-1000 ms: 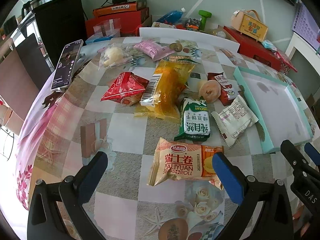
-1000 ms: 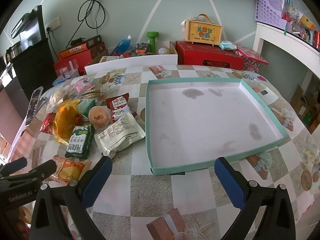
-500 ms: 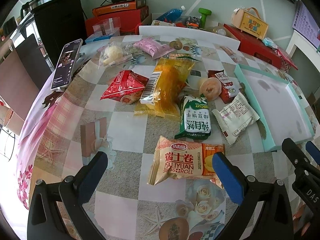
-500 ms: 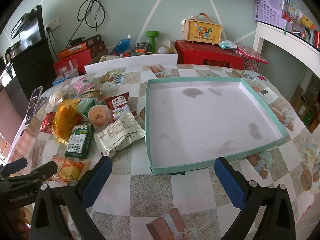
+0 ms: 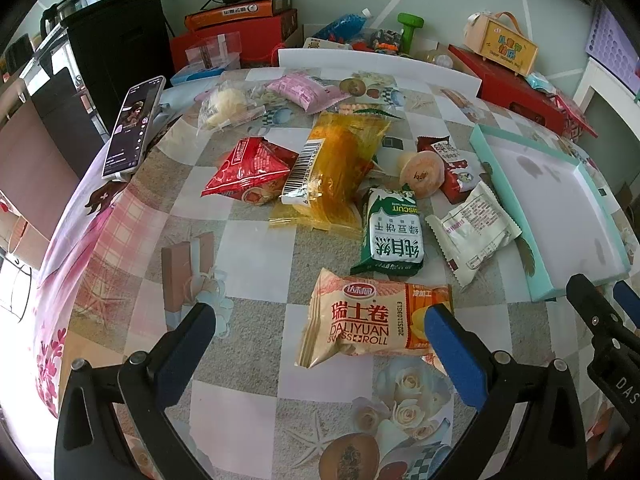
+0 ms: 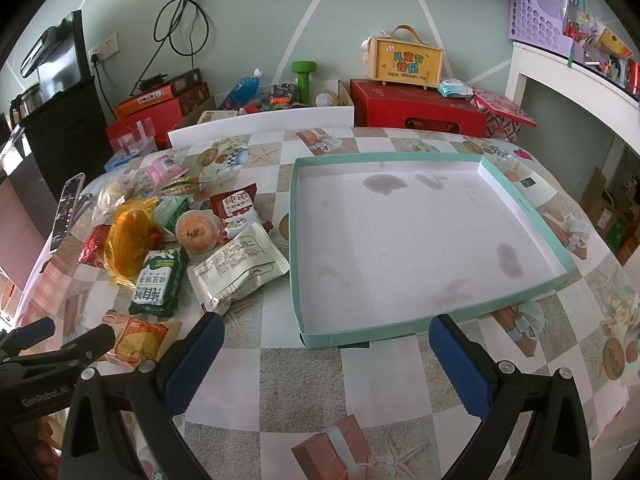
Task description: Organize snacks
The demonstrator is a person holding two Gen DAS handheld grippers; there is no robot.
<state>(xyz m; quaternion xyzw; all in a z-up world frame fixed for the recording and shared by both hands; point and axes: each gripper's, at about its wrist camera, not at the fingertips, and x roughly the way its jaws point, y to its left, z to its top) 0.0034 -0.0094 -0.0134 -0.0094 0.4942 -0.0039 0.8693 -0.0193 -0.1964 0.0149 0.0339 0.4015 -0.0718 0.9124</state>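
Left wrist view, table with patterned cloth (image 5: pixel 256 264):
- Left gripper (image 5: pixel 320 334): jaws spread wide, gripping nothing, low over the near table edge.
- Swiss roll packet (image 5: pixel 368 320): flat, between the blue pads; right pad overlaps its right end in view, contact not discernible. Bare cloth to its 9 o'clock.
- Green biscuit packet (image 5: pixel 394 236): at 12 o'clock of the swiss roll, just beside it.
- White packet (image 5: pixel 474 232): at 3 o'clock of the green packet, near the tray's left wall.
- Yellow bag (image 5: pixel 328 176), red triangular packet (image 5: pixel 250 172), round orange cake (image 5: pixel 422 170), dark red packet (image 5: pixel 452 164): clustered at 12 o'clock, several overlapping.
- Pink packet (image 5: pixel 302 90) and clear bag (image 5: pixel 226 106): toward the far edge.
- Phone (image 5: pixel 134 130): at 10 o'clock, on the table's left rim.

Right wrist view:
- Right gripper (image 6: pixel 326 354): jaws spread wide, nothing between them, over bare cloth just short of the tray's near wall.
- Teal tray (image 6: pixel 400 328): shallow, white floor bare apart from a few stains; whole interior free. Snack cluster at its 9 o'clock; white packet (image 6: pixel 238 272) nearest its left wall, narrow gap between.
- Open cloth at 3 o'clock of the tray up to the table's right edge.
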